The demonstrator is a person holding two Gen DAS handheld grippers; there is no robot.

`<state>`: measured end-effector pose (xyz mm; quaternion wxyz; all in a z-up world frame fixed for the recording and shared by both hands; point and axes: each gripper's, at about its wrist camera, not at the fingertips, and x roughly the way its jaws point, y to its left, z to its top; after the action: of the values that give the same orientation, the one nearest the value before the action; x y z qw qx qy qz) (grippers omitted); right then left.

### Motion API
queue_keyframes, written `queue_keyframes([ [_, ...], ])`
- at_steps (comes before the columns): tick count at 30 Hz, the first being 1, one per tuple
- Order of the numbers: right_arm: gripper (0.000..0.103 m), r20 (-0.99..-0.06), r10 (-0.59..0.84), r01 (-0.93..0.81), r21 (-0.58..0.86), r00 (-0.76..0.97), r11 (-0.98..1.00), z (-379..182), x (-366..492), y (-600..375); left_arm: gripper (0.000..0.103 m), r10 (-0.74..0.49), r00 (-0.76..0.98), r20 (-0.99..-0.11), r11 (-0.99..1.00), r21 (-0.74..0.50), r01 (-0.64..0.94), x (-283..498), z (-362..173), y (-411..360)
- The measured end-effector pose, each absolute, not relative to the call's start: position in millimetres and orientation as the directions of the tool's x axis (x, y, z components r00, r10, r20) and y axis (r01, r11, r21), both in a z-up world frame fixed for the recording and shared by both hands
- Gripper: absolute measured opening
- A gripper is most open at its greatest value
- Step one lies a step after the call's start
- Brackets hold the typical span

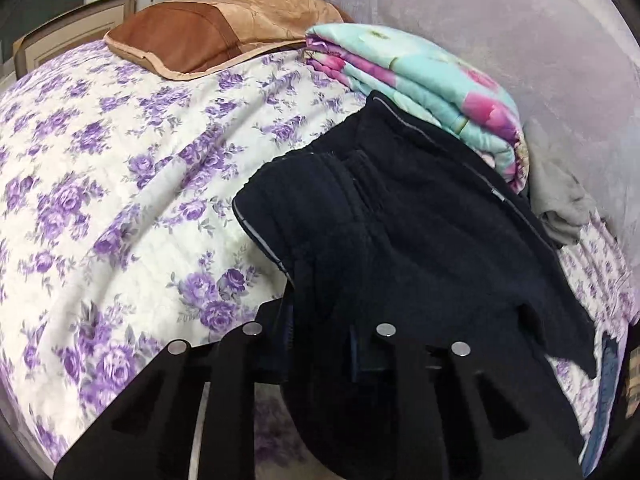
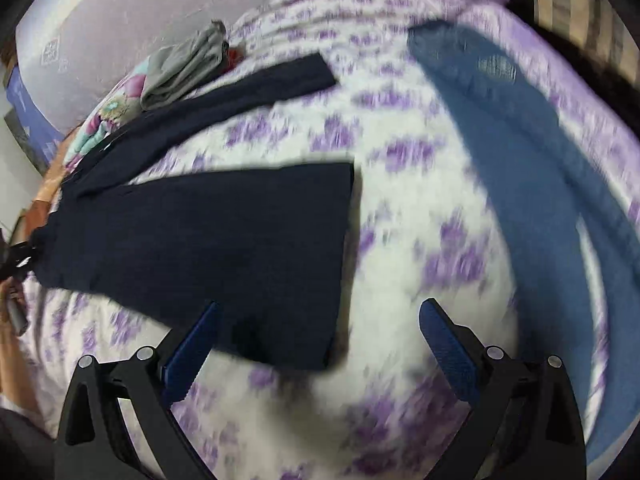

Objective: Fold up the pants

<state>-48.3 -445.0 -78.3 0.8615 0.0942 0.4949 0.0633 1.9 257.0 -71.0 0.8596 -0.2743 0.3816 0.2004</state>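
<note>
Navy fleece pants (image 1: 420,216), thick and soft, lie spread on a bed under a white quilted bedspread with purple roses (image 1: 120,184). At their waistband end, the left tool (image 1: 320,340) has its jaws drawn nearly together over a bunched fold of the fabric, pinching it. To the right, one leg (image 2: 224,248) stretches flat toward its hem while the other angles off behind it. The right tool (image 2: 320,340) hangs wide open above the nearer leg's hem corner, empty.

The cloth looks limp and fairly light, likely to sag and drape rather than hold a crease, yet plush enough to grip without slipping. The hem corner seems the sensible place for the second pinch.

The bedspread is soft and slightly rumpled. A brown satin pillow (image 1: 208,36), a folded turquoise-and-pink floral blanket (image 1: 432,84), a crumpled grey garment (image 1: 560,208) and blue cloth (image 2: 520,152) sit around the edges, with pale lilac padding (image 1: 500,16) behind.
</note>
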Motion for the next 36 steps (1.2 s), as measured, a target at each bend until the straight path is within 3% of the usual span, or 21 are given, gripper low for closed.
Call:
queue_keyframes([
  [2,0.098,-0.842,0.223,-0.034,0.238,0.492,0.971,-85,-50,-437,0.019,0.121,0.638,-0.760,0.758,-0.344,-0.554,-2,-68,259],
  [4,0.074,-0.834,0.232,-0.054,0.238,0.501,0.970,-91,-46,-424,0.019,0.108,0.640,-0.760,0.750,-0.361,-0.555,-3,-68,261],
  [5,0.045,-0.834,0.250,-0.069,0.248,0.491,0.966,-93,-42,-417,0.019,0.101,0.641,-0.761,0.742,-0.372,-0.558,-2,-68,266],
  [7,0.032,-0.837,0.217,-0.084,0.203,0.502,0.976,-92,-39,-406,0.019,0.083,0.647,-0.758,0.720,-0.404,-0.564,-7,-68,269],
  [8,0.017,-0.832,0.218,-0.099,0.195,0.511,0.976,-88,-39,-404,0.019,0.084,0.650,-0.755,0.718,-0.407,-0.565,-9,-66,269],
  [12,0.012,-0.773,0.215,-0.094,0.199,0.597,0.975,-48,-47,-425,0.019,0.126,0.648,-0.751,0.738,-0.366,-0.567,-14,-56,265],
  [17,0.011,-0.754,0.191,-0.132,0.138,0.628,0.982,-2,-74,-444,0.019,0.164,0.678,-0.717,0.785,-0.321,-0.530,-50,-14,243],
  [20,0.012,-0.805,0.176,-0.152,0.107,0.567,0.983,-15,-82,-452,0.023,0.171,0.656,-0.735,0.806,-0.279,-0.523,-72,-7,235],
  [22,0.026,-0.891,0.149,-0.158,0.088,0.429,0.984,-51,-78,-452,0.040,0.185,0.577,-0.796,0.796,-0.222,-0.562,-83,-28,240],
  [23,0.040,-0.909,0.104,-0.149,0.047,0.403,0.988,-61,-77,-450,0.051,0.215,0.530,-0.820,0.790,-0.173,-0.588,-87,-38,244],
  [24,0.043,-0.914,0.053,-0.141,-0.005,0.402,0.990,-67,-76,-448,0.052,0.248,0.488,-0.837,0.780,-0.126,-0.613,-90,-45,246],
  [26,0.044,-0.893,0.054,-0.144,-0.012,0.447,0.990,-58,-73,-447,0.053,0.351,0.408,-0.843,0.725,-0.030,-0.688,-108,-51,254],
  [28,0.050,-0.834,0.077,-0.137,0.002,0.547,0.991,-32,-68,-446,0.064,0.408,0.426,-0.808,0.695,-0.028,-0.718,-123,-41,258],
  [29,0.060,-0.801,0.079,-0.131,0.001,0.594,0.991,-23,-63,-445,0.073,0.430,0.454,-0.780,0.682,-0.049,-0.730,-130,-33,260],
  [30,0.066,-0.764,0.093,-0.135,0.008,0.638,0.991,-13,-58,-441,0.076,0.441,0.487,-0.754,0.677,-0.077,-0.732,-133,-26,260],
  [34,0.069,-0.729,0.239,-0.250,0.096,0.641,0.964,0,-3,-394,0.076,0.305,0.599,-0.741,0.790,-0.154,-0.593,-94,-12,241],
  [36,0.080,-0.716,0.304,-0.312,0.127,0.628,0.942,3,33,-361,0.078,0.271,0.631,-0.727,0.837,-0.147,-0.528,-67,-8,226],
])
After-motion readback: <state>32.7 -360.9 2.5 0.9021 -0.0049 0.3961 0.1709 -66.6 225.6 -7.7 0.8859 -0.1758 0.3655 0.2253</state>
